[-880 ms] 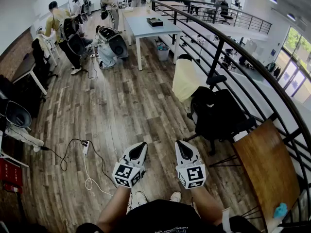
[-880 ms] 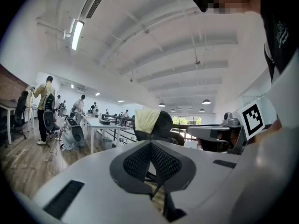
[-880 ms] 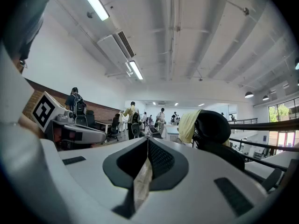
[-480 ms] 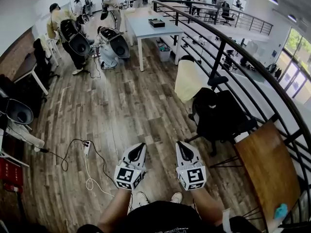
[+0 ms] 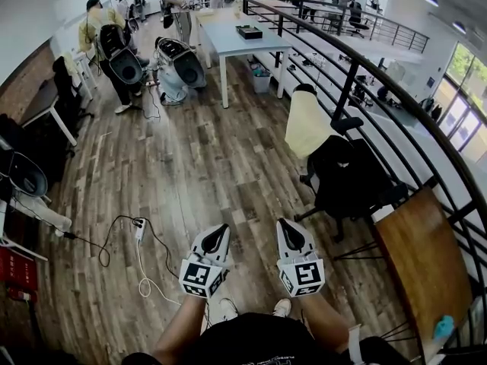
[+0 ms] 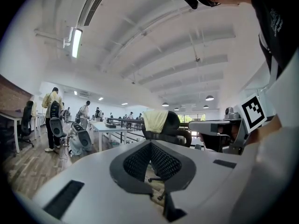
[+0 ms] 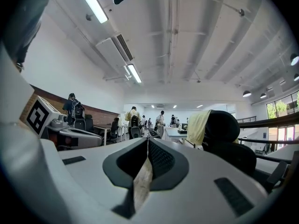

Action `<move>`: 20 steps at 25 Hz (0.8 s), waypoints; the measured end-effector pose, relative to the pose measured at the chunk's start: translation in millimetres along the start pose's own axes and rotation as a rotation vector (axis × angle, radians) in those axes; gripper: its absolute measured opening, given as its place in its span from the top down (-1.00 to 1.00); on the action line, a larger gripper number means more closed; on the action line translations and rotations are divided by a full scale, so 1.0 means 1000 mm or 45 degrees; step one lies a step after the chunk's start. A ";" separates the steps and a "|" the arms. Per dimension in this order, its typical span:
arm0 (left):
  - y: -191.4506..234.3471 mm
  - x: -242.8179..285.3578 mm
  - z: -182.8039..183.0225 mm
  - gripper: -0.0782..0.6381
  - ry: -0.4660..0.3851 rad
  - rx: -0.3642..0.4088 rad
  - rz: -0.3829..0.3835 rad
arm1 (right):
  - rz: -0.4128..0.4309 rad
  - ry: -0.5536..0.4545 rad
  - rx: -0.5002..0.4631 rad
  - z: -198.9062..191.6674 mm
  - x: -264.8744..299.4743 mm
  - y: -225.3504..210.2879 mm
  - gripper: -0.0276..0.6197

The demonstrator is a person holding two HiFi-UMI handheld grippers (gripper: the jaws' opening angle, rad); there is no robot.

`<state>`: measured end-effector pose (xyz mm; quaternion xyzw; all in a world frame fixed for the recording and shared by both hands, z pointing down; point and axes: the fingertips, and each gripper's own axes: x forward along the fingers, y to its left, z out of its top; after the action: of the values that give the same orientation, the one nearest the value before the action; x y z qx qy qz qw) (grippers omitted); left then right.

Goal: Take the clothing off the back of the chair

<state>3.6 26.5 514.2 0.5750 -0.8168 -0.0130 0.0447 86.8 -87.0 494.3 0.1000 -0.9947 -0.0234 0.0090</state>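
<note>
We hold both tongs level in the lower middle of the head view, side by side above the wooden floor (image 5: 190, 166). The left gripper (image 5: 219, 231) has its jaws pressed together with nothing between them. In its own view the right gripper (image 5: 286, 225) also has its jaws closed tip to tip and empty.

The pale yellow clothing (image 5: 307, 124) hangs draped over the back of the black office chair (image 5: 351, 179) at the right middle of the frame. It is well apart from both grippers and just beside the curved black railing (image 5: 346, 74).

A brown wooden table (image 5: 422, 257) sits at the lower right and a white table (image 5: 243, 42) at the top. A power strip (image 5: 141, 230) with its cable lies on the floor at the lower left. Several people (image 5: 103, 40) stand at the upper left.
</note>
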 end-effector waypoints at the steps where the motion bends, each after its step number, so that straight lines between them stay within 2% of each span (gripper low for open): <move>1: 0.005 -0.001 -0.002 0.75 -0.002 0.007 -0.003 | 0.000 0.000 -0.001 0.000 0.003 0.004 0.85; 15: 0.080 -0.032 -0.004 0.75 -0.008 0.001 -0.040 | -0.039 -0.010 -0.034 0.003 0.048 0.075 0.85; 20: 0.096 -0.038 -0.003 0.75 -0.016 0.003 -0.020 | 0.002 0.002 -0.043 0.000 0.064 0.089 0.85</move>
<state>-73.6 94.6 522.3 0.5813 -0.8126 -0.0162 0.0387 6.3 -12.2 499.2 0.0989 -0.9942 -0.0402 0.0113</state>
